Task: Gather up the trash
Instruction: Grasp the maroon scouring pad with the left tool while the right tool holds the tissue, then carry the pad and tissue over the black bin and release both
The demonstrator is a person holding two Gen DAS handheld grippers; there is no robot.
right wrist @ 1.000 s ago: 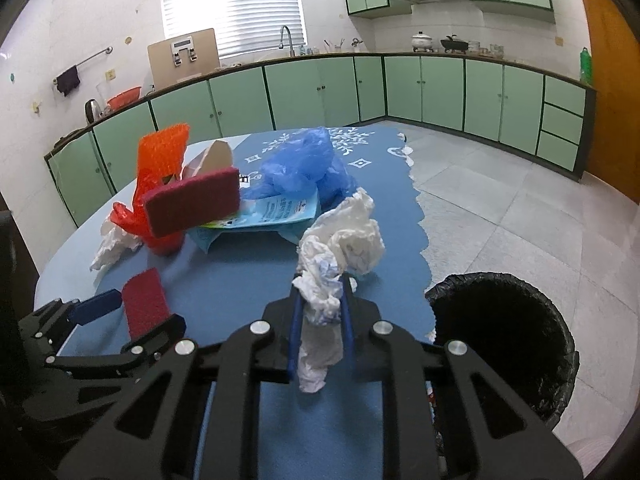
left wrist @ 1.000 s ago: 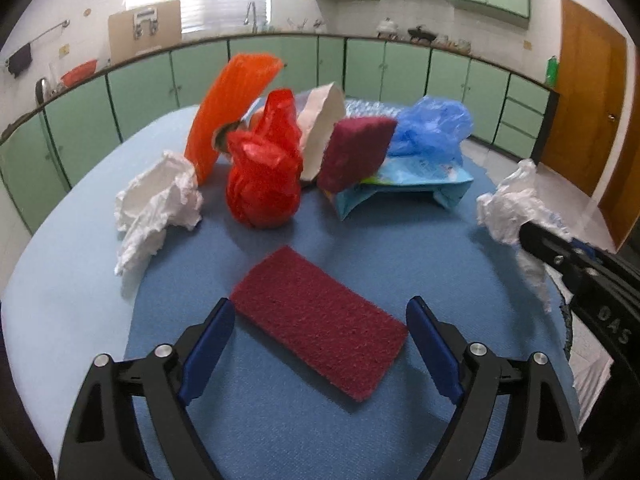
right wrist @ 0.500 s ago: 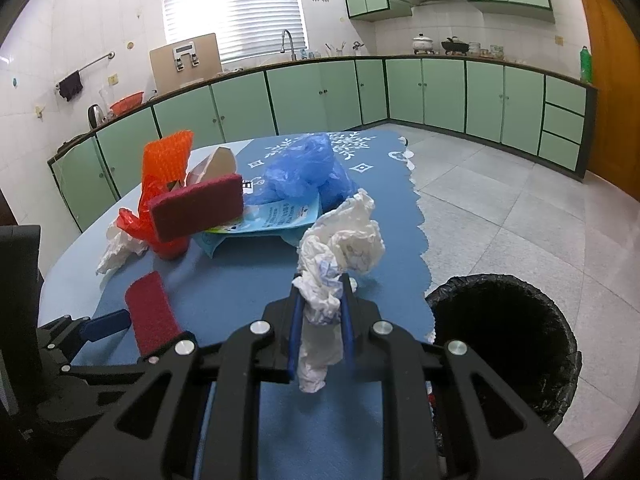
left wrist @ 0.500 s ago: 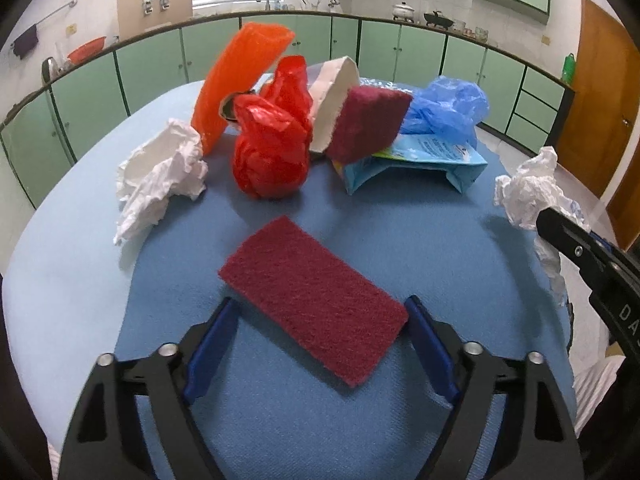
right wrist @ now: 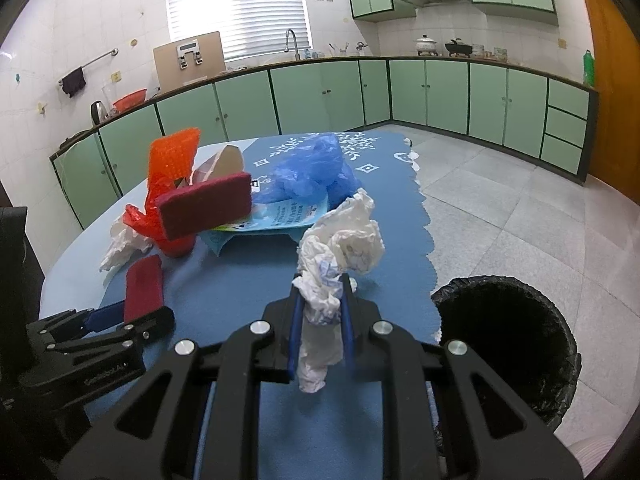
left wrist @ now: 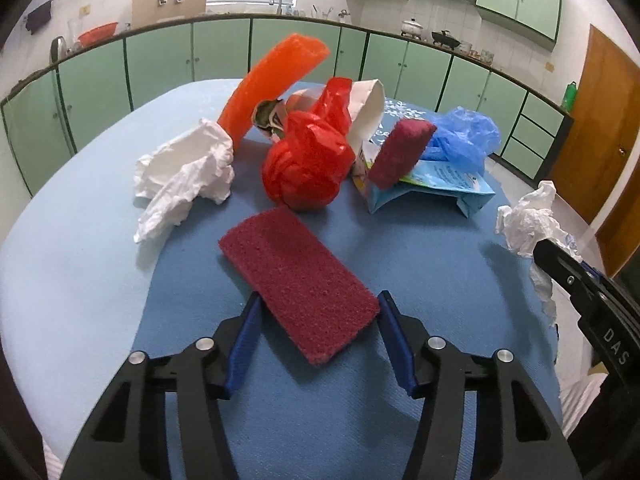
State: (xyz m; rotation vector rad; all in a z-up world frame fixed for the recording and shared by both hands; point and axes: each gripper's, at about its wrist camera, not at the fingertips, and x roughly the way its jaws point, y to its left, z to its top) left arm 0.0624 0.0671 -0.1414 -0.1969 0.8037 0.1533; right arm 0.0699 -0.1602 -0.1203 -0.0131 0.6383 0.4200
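low in the frame, the left gripper (left wrist: 318, 312) is closing its blue jaws around a flat, coarse maroon scouring pad (left wrist: 298, 278) lying on the blue cloth table (left wrist: 420, 248), while the right gripper (right wrist: 322, 316) pinches crumpled white paper (right wrist: 340, 248) beside a black-lined bin (right wrist: 508, 344).

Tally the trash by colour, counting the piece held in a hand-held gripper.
Dark red scouring pads: 2
White crumpled paper wads: 2
Red plastic bag: 1
Orange mesh sleeve: 1
Blue plastic bag: 1
Light blue printed packet: 1
Total: 8
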